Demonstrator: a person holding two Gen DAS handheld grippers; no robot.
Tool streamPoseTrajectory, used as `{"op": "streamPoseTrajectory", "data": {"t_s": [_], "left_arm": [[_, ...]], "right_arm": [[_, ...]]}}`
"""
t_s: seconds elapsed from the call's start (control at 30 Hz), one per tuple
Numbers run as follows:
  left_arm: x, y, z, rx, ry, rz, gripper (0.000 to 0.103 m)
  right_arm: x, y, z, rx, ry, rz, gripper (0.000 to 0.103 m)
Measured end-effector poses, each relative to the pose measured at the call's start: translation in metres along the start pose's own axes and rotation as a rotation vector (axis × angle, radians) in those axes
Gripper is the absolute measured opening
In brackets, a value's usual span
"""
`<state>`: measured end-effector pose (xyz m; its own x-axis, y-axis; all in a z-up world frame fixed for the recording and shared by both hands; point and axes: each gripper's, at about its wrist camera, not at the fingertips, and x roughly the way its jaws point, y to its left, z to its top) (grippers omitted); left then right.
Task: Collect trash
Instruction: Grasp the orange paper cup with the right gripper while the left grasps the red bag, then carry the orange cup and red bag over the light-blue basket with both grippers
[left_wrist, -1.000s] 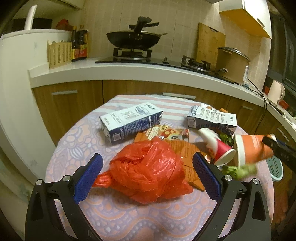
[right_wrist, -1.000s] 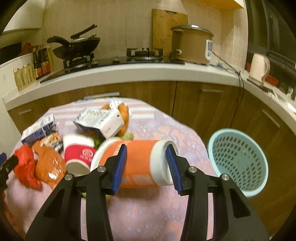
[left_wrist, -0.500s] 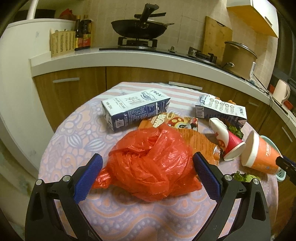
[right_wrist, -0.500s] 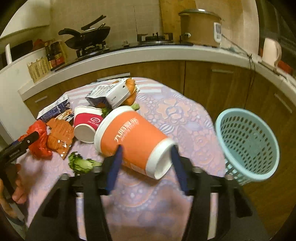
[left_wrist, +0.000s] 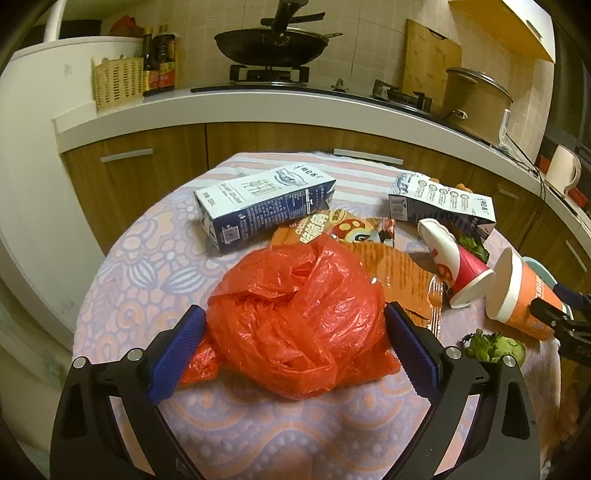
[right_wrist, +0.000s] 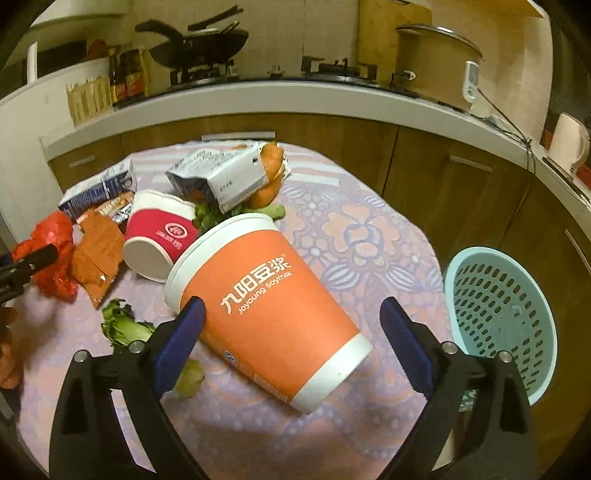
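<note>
The right claw (right_wrist: 290, 345) has just been opening and stands wide, its blue pads clear of the big orange paper soymilk cup (right_wrist: 269, 314) lying on its side between them on the patterned round counter (right_wrist: 369, 236). The left claw (left_wrist: 293, 356) gapes around a crumpled red plastic bag (left_wrist: 295, 325), gripping nothing, with a pale blue perforated basket (right_wrist: 502, 325) just beside the counter.

Round table (left_wrist: 122, 258) under patterned pink-lilac cloth. Lying on it: red plastic bag (left_wrist: 295, 325), two cartons (left_wrist: 264, 206) (left_wrist: 443, 203), orange wrapper (left_wrist: 402, 273). Also red cup (right_wrist: 159, 240) and orange cup (right_wrist: 269, 317), both on their sides, greens (right_wrist: 123, 326) beside them
</note>
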<state>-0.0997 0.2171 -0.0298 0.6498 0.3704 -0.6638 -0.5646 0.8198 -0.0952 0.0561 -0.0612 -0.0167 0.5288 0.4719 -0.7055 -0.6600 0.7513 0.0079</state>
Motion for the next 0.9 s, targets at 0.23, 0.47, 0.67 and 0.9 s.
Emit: {"op": "streamPoseTrajectory", "data": {"t_s": [0.23,0.47,0.67,0.9], "left_arm": [[-0.007,-0.008,0.000,0.035,-0.026,0.006,0.054],[-0.017,-0.012,0.006,0.024,-0.055,-0.032,0.040],[-0.026,-0.017,0.009,0.015,-0.087,-0.051,0.037],[-0.043,-0.012,0.014,-0.007,-0.129,-0.048,0.037]], "right_arm": [[0.007,0.005,0.002,-0.035,0.022,0.043,0.094],[0.016,0.008,0.004,-0.067,0.045,0.091,0.094],[0.017,0.011,0.003,-0.093,0.065,0.117,0.091],[0.003,0.011,0.001,-0.084,0.034,0.145,0.066]]}}
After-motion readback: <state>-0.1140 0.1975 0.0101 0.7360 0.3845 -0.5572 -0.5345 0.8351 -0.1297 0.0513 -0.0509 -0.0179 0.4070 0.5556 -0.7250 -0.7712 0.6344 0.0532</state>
